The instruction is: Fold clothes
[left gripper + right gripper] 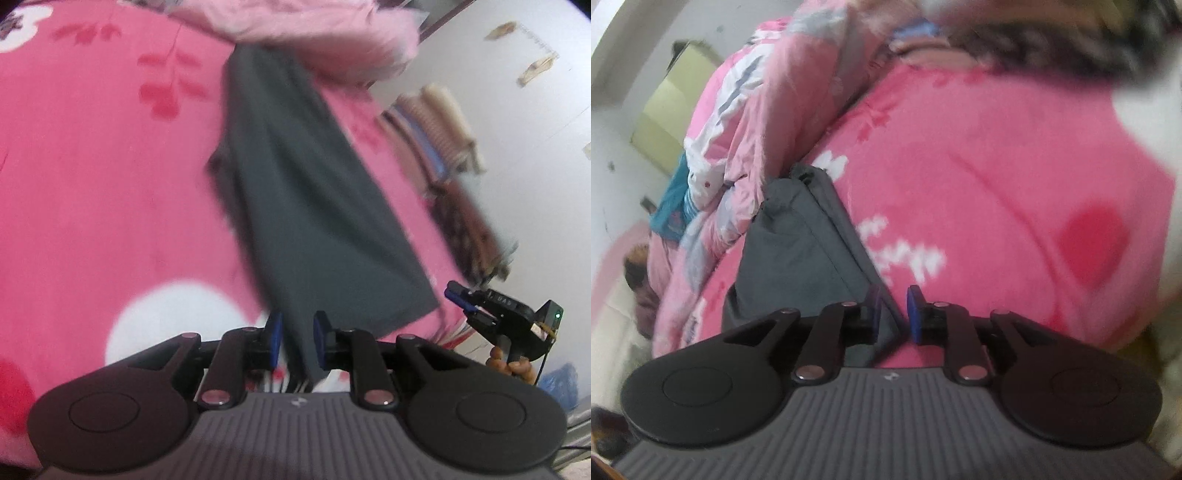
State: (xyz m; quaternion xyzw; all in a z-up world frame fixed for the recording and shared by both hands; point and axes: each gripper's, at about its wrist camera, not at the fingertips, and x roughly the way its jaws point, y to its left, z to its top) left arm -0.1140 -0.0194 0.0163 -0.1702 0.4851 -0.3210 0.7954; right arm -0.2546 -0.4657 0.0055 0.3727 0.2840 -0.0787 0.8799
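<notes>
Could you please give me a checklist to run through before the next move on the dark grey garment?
1. Left gripper released: ok; jaws apart, with the edge of the dark grey cloth garment between them.
2. Right gripper released: ok; jaws apart, cloth edge between them.
3. Garment resting on the pink floral fleece blanket: ok.
4. Garment's far end free: not ok; a fluffy pale pink cover hides it.
5. Layers neatly aligned: cannot tell; both views are blurred.

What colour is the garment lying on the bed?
Dark grey garment, plain; clearest in the left wrist view.
</notes>
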